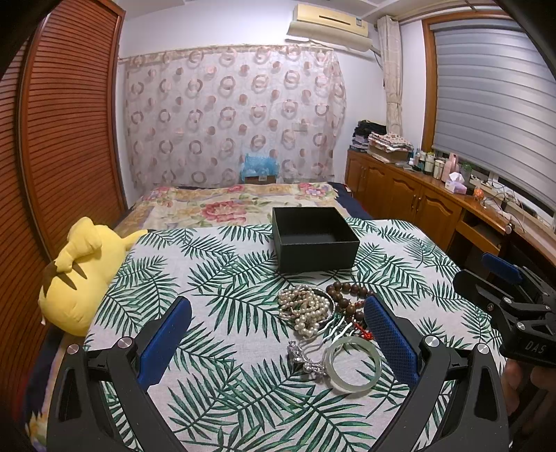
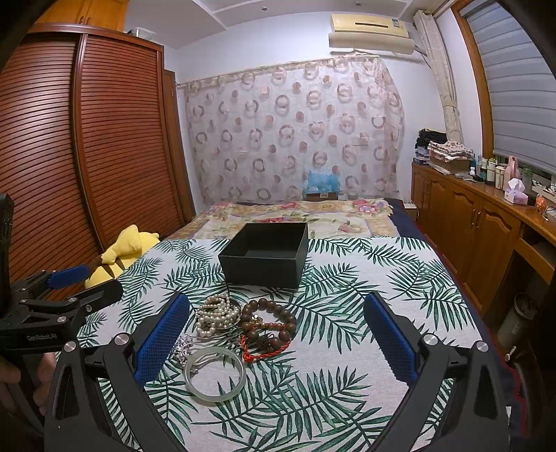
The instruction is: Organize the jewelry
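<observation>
Two bits of lettering can be read, both on the gripper bodies: "DAS" on the right gripper (image 1: 500, 278) where it shows at the edge of the left wrist view, and "GenRoboLAI", as far as it can be made out, on the left gripper (image 2: 83, 278) at the edge of the right wrist view. A label on the wall air conditioner (image 2: 371, 33) is too small to read.

Both grippers hover with jaws spread wide and nothing between the blue pads. The jewelry lies in a heap on the palm-leaf cloth (image 1: 215, 264), just ahead of the left gripper (image 1: 278, 325) toward its right finger, and ahead of the right gripper (image 2: 276, 323) toward its left finger. Nearest lies a pale green jade bangle (image 1: 354, 365) flat on the cloth, touching a silver ornament (image 1: 305, 358). Beyond them sit a bundled pearl necklace (image 1: 305, 307), a loop of brown wooden beads (image 2: 269, 321) and a red cord (image 2: 264, 351).

Farther ahead stands an open black box (image 1: 314, 243), mouth upward, one corner turned toward the left gripper.
</observation>
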`<state>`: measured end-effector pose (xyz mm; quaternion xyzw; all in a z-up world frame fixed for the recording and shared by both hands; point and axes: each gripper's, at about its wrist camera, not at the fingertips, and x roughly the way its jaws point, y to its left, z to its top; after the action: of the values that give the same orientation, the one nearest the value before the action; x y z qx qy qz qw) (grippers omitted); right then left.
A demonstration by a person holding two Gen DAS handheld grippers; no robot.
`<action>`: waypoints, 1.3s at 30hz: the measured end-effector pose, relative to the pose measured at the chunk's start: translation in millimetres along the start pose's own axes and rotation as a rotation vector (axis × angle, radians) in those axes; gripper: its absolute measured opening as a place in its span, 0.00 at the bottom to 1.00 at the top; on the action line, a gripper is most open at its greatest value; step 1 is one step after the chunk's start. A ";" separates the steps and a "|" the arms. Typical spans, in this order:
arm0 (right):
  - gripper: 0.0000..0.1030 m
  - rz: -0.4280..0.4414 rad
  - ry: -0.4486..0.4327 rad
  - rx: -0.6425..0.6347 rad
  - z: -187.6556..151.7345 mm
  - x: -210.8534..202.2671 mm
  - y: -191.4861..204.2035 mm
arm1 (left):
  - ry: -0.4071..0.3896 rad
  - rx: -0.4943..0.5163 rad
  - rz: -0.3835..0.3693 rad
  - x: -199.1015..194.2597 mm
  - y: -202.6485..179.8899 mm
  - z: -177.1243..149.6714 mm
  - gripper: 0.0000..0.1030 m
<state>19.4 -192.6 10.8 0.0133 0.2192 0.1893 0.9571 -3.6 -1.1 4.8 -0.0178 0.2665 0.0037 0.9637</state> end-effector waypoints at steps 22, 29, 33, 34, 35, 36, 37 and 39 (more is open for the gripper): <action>0.98 0.001 -0.001 0.001 -1.4 2.2 3.4 | -0.001 0.001 0.001 -0.2 -0.1 -0.7 0.94; 0.98 0.006 0.002 -0.003 0.4 0.1 10.3 | 0.002 0.003 -0.002 -5.7 -2.9 3.9 0.94; 0.98 0.014 0.012 -0.010 1.1 2.9 21.4 | 0.026 0.010 -0.018 -1.4 -3.9 1.6 0.94; 0.98 0.016 0.018 -0.010 0.2 5.2 18.3 | 0.034 0.013 -0.023 1.2 -4.1 -0.1 0.94; 0.98 0.018 0.020 -0.010 -0.8 6.1 18.4 | 0.044 0.017 -0.029 4.6 -4.6 -0.9 0.94; 0.98 0.017 0.022 -0.011 -2.1 6.5 16.3 | 0.054 0.021 -0.036 6.9 -5.1 -2.6 0.94; 0.98 0.016 0.026 -0.013 -3.7 7.0 15.0 | 0.063 0.026 -0.042 9.0 -5.1 -4.9 0.94; 0.97 0.013 0.034 -0.017 -6.4 7.8 13.4 | 0.082 0.033 -0.052 15.7 -5.2 -11.4 0.94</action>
<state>18.3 -177.7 3.3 0.0035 0.2339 0.1976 0.9519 4.2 -6.7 -12.8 -0.0088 0.3052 -0.0266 0.9519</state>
